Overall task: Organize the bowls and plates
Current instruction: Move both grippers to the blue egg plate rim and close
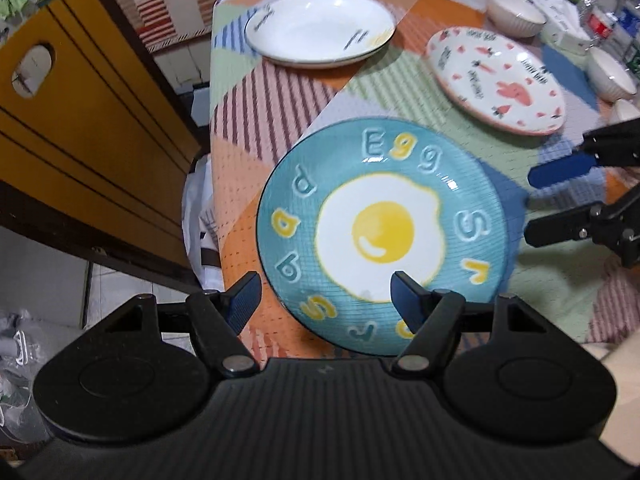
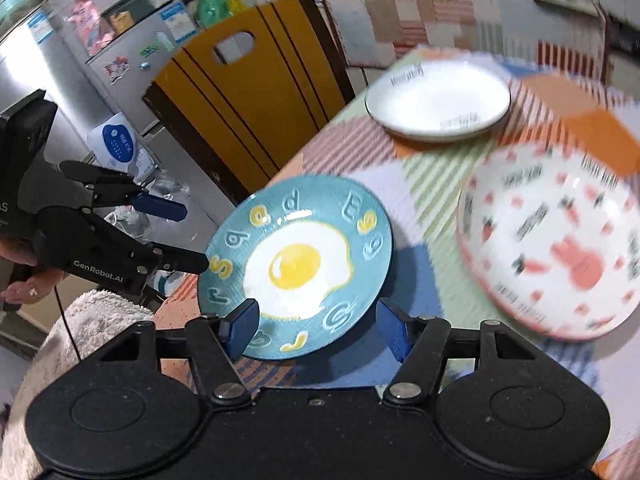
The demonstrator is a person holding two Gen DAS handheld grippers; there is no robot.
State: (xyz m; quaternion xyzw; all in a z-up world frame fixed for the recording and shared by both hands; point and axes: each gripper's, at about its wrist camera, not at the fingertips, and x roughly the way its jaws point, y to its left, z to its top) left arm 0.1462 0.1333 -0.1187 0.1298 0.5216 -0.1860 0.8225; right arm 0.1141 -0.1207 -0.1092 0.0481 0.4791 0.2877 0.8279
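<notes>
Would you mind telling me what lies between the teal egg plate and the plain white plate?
Only bare patchwork tablecloth separates the teal egg plate from the plain white plate; no dish sits in that stretch. The left wrist view shows it best.

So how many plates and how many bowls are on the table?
Plates: 3 — the teal egg plate, the white plate and the pink rabbit plate.
Bowls: 3 — white ones at the table's far right, first, second, third, which is partly cut off.
Total: 6
</notes>
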